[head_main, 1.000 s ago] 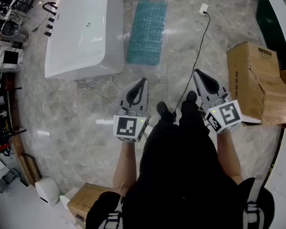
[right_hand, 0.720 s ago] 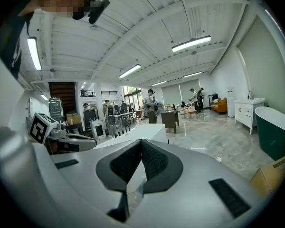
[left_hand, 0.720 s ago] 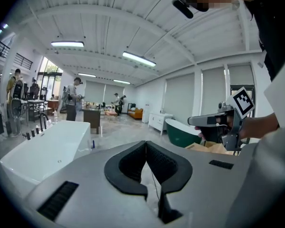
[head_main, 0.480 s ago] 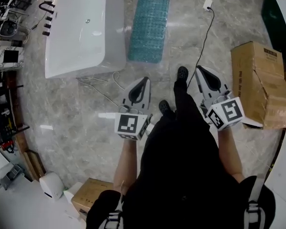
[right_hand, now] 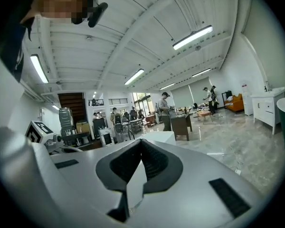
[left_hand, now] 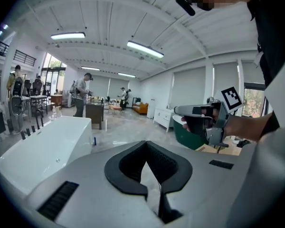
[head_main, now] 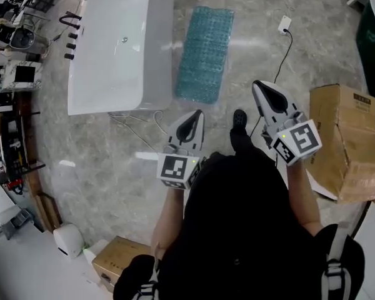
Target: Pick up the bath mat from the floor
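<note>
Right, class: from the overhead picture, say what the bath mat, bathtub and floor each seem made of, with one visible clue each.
Bath mat: probably soft teal plastic or rubber, from its bumpy, glinting surface.
Bathtub: glossy white, perhaps acrylic or ceramic; smooth with soft reflections.
Floor: polished stone or marble-look tile; grey veining and a glare patch.
</note>
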### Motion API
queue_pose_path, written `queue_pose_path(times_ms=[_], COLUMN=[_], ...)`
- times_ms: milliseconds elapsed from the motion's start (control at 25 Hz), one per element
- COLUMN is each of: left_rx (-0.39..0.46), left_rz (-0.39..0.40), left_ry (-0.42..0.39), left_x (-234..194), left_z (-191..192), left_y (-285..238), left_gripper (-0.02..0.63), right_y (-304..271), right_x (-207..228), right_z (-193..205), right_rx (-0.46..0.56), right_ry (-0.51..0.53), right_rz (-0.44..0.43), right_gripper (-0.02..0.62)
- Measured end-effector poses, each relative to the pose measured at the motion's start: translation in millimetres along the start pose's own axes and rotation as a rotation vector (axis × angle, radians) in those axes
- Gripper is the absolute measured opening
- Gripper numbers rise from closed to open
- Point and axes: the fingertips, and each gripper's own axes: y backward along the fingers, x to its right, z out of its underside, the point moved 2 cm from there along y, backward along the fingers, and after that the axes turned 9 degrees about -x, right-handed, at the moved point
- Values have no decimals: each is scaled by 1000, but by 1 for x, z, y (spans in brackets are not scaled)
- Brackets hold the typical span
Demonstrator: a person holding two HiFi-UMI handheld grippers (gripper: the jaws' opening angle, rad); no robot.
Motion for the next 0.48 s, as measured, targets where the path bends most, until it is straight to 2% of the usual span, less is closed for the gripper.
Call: queue_pose_path(times_ms=[200,480], left_rx=[-20,-81], left_rz=[-39,-82], left_ry=[22,76], left_x=[-6,-27], left_z=[-16,-15], left_y=[-48,-80], left_gripper=[9,9], right_y=[-31,-78], right_x=[36,62], right_z=[3,5], right_rx=[-44,-116], right_ry=[-2,-10], right_rz=[-92,-154], right_gripper=[12,12])
